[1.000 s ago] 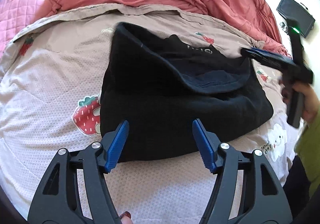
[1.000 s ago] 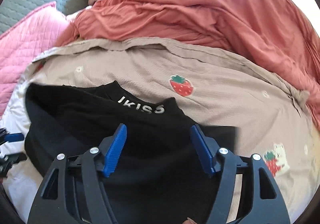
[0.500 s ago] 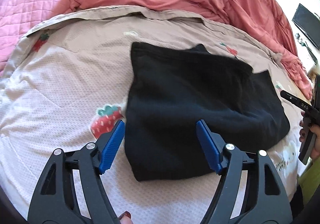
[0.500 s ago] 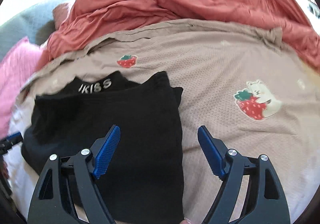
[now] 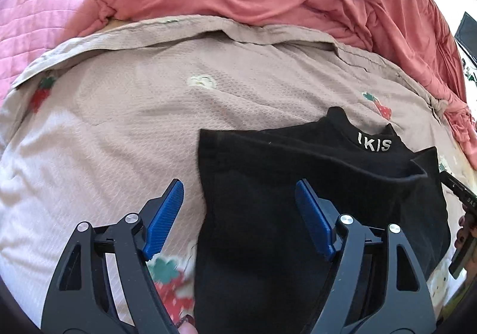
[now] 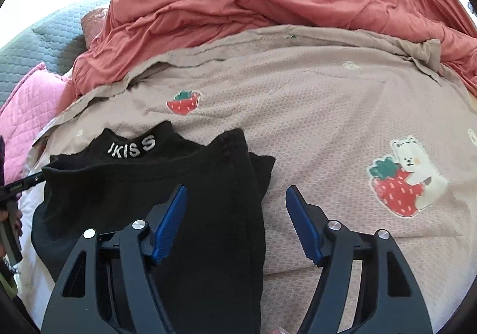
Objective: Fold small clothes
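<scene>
On the beige strawberry-print bedspread (image 6: 342,101), near its front edge, lies the black top (image 6: 184,185), partly folded. Left gripper (image 5: 238,214) has just been opening and right gripper (image 6: 235,216) closing, both gaping, each astride a side edge without pressing it. Next, probably, each must pinch its edge for another fold.

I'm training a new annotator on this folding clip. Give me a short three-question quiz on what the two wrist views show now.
1. True or false: the left tool is clamped on the black garment.
2. What white letters show on the garment's collar? A) NIKE B) IKISS C) none
3. Fill in: in the right wrist view, the patch on the beige bedspread to the right of the right tool shows a white bear hugging a ____.

Key: 1 false, both tools stand open with nothing pressed between the pads. 2 B. 3 strawberry.
</scene>
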Demonstrator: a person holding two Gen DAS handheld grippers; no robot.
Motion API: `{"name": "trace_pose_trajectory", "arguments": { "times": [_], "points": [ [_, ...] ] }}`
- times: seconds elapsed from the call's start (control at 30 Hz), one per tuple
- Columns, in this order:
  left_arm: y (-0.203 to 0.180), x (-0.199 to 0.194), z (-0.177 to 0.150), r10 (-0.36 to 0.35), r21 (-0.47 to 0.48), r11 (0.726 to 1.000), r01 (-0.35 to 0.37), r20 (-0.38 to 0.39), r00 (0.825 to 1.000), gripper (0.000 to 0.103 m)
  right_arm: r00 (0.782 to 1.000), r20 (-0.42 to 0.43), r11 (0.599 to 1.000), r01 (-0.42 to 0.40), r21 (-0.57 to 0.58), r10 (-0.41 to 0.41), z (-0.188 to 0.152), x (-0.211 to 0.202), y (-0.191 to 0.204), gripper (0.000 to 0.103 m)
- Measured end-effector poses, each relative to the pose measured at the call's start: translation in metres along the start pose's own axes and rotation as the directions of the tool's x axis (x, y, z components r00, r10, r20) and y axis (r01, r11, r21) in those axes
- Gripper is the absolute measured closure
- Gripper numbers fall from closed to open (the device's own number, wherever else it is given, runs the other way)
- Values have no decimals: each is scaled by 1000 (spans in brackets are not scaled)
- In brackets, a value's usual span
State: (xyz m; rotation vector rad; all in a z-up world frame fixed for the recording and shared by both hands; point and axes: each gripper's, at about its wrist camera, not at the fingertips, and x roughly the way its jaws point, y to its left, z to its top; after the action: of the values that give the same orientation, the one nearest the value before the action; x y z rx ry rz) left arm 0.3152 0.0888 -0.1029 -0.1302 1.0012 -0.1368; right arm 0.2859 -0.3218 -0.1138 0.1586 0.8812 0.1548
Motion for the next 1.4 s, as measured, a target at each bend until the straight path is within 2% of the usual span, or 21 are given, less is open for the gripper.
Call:
{"name": "trace_pose_trajectory", "arguments": {
  "times": [0.03, 0.07, 0.1, 0.17, 0.23, 0.3, 0.4, 0.57, 0.7, 0.83, 1.0, 1.07, 1.13, 1.2, 1.27, 1.3, 1.4],
  "points": [
    [-1, 5, 2, -4, 1, 1000, 4, -7, 1000, 34, 1000, -3, 1000, 1, -2, -1, 0, 2, 1, 37],
    [-2, 9, 3, -8, 0, 1000, 8, -16, 1000, 34, 1000, -8, 1000, 3, -6, -3, -1, 4, 2, 44],
    [-3, 12, 3, -8, 0, 1000, 8, -13, 1000, 34, 1000, -12, 1000, 4, -7, -4, -2, 6, 2, 56],
    [-6, 15, 3, -5, 5, 1000, 5, -8, 1000, 49, 1000, -14, 1000, -3, 9, 3, -3, 7, 1, 60],
    [-10, 13, 2, 24, 12, 1000, -24, -4, 1000, 75, 1000, -6, 999, -15, 29, 15, -3, 7, 0, 63],
    [-10, 10, 2, 38, 17, 999, -38, 6, 999, 90, 1000, -2, 1000, -10, 18, 10, -3, 7, 2, 75],
    [-12, -1, 3, 48, 38, 998, -50, 33, 998, 98, 1000, 9, 1000, -8, 21, 8, -2, 4, 1, 94],
    [-20, -30, 12, 64, 99, 992, -76, 119, 991, 98, 999, 47, 999, -25, 32, 23, 5, -9, -2, 96],
    [-14, -45, 30, 64, 63, 995, -74, 148, 987, 99, 997, 72, 997, -23, 69, 18, 7, -15, -10, 96],
    [-15, -29, 42, 93, 57, 993, -101, 125, 988, 99, 998, 65, 992, 16, 127, -24, 6, -12, -23, 96],
    [-12, 8, 38, 128, 35, 991, -130, 61, 990, 99, 998, 42, 987, 43, 152, -50, 1, -5, -29, 96],
    [-12, 11, 35, 138, 31, 990, -141, 80, 987, 99, 997, 59, 988, 43, 151, -53, 1, -7, -28, 96],
    [-12, 5, 33, 128, 18, 991, -132, 126, 984, 99, 992, 120, 991, 19, 129, -35, 7, -19, -23, 96],
    [-15, 1, 30, 141, 49, 987, -151, 162, 977, 98, 986, 158, 996, 34, 88, -47, 9, -25, -16, 96],
    [-12, 10, 29, 167, 62, 982, -177, 130, 977, 96, 989, 117, 994, 89, 60, -96, 6, -16, -14, 96],
    [-10, 16, 28, 181, 62, 980, -188, 101, 978, 93, 990, 62, 990, 123, 63, -127, 2, -5, -16, 96],
    [-1, 35, 22, 252, 65, 965, -254, 29, 967, 90, 992, 2, 986, 126, 108, -127, -6, 10, -25, 96]
  ]
}}
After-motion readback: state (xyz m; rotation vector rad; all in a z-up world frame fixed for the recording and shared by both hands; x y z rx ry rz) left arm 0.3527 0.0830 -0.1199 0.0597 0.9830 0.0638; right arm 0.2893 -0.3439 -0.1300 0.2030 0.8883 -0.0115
